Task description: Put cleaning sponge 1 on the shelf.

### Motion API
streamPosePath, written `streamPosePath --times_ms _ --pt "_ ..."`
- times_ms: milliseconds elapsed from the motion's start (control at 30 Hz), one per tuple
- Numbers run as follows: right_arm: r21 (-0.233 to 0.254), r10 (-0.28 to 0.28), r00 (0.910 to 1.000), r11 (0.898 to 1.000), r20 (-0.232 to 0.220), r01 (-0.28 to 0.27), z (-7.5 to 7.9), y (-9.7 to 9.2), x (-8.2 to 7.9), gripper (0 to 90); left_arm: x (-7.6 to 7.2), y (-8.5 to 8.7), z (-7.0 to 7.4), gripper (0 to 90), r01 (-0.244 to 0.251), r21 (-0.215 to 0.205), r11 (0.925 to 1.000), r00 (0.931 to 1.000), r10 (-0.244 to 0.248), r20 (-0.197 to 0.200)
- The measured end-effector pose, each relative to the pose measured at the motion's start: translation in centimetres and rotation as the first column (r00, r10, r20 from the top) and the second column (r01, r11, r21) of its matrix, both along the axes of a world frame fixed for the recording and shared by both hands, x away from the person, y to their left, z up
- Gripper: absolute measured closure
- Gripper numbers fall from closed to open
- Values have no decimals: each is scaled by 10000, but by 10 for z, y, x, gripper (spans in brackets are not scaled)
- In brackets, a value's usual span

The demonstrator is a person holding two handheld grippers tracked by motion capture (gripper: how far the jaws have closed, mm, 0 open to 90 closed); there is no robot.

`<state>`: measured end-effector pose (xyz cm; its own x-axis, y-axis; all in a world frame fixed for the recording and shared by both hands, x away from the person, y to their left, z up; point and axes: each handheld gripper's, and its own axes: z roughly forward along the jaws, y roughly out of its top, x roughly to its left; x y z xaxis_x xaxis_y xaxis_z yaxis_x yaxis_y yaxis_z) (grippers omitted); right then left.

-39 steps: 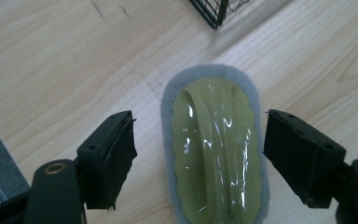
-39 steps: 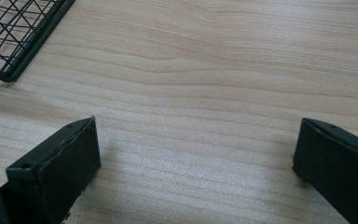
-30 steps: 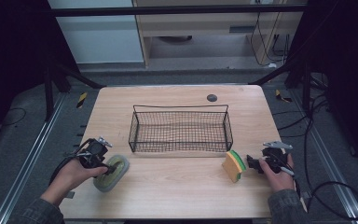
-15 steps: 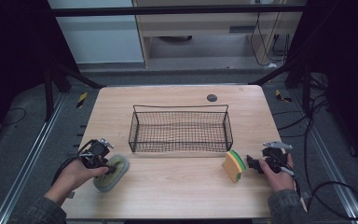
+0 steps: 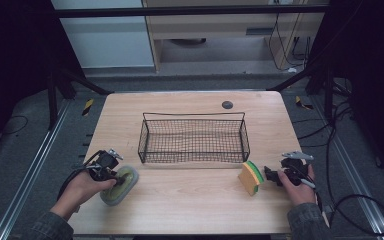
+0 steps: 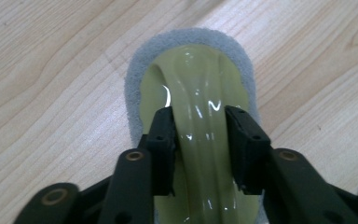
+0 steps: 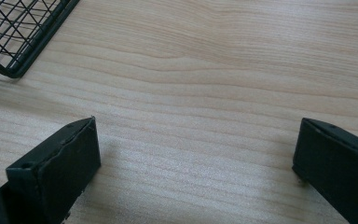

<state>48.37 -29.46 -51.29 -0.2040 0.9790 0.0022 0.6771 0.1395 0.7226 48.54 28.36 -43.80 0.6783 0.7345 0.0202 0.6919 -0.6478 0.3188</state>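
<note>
Your left gripper (image 5: 114,174) sits at the near left of the light wooden table (image 5: 190,210). Its two black jaws have just been closing, and now they pinch the shiny yellow-green handle of the oval scrub pad with the grey fuzzy rim (image 6: 191,126). In the left gripper view, the black pads (image 6: 164,140) press on both sides of that handle, and the scrub pad lies flat on the wood. Your right gripper (image 5: 272,176) rests at the near right of the table. Its jaws stand wide apart with bare wood between them, so it holds nothing. Just to its left stands the yellow sponge with the green scratchy side (image 5: 250,177), up on its edge, close to the jaw tips. The black wire basket (image 5: 194,140) sits in the middle of the table, a little farther away than both grippers, and its corner shows in the right gripper view (image 7: 14,32). A small dark round spot (image 5: 227,104) lies on the far side of the table.
</note>
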Motion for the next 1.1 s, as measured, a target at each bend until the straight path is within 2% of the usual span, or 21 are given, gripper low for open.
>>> streamPosePath --times_ms 100,133,233,267,300,367,433,567,767,900,1000,1033,1067,1100 --pt "18 0 10000 10000 -10 0 0 0 0 8 -1 -1 1 701 148 29 9999 9999 -148 49" --pt "-1 22 10000 10000 2 -22 0 0 0 8 -2 -1 2 702 165 -8 9999 9995 -165 261" --pt "6 27 10000 10000 5 -27 0 0 0 8 -3 1 6 703 250 -155 9996 9987 -243 455" --pt "-1 26 10000 10000 3 -26 0 0 0 8 -5 2 13 703 408 -210 9989 9961 -391 785" --pt "-1 26 10000 10000 3 -26 0 0 0 8 -5 2 13 703 408 -210 9989 9961 -391 785" --pt "-4 24 10000 10000 1 -24 0 0 0 8 -8 4 23 702 650 -200 9977 9913 -623 1159" --pt "-12 28 10000 10000 6 -28 0 0 0 8 -10 4 27 703 808 -209 9965 9886 -775 1290" --pt "-11 31 10000 10000 7 -31 0 0 0 8 -12 6 36 702 1102 48 9939 9826 -1096 1502" --pt "-17 48 10000 10000 -2 -48 0 0 0 8 -9 12 42 702 1127 45 9936 9786 -1118 1728" --pt "-9 67 10000 10000 -7 -67 0 1 0 7 -10 12 50 703 1224 61 9925 9733 -1212 1949" --pt "6 91 10000 10000 2 -91 0 1 0 7 -8 9 61 703 1479 223 9887 9629 -1492 2247" --pt "4 94 10000 10000 1 -94 0 1 0 8 -8 9 61 703 1479 223 9887 9629 -1492 2247" --pt "-13 114 9999 9999 23 -114 0 1 0 8 -7 7 68 703 1590 312 9868 9571 -1619 2403" --pt "-10 104 9999 9999 17 -104 0 1 0 7 -5 5 71 702 1630 358 9860 9542 -1668 2482"
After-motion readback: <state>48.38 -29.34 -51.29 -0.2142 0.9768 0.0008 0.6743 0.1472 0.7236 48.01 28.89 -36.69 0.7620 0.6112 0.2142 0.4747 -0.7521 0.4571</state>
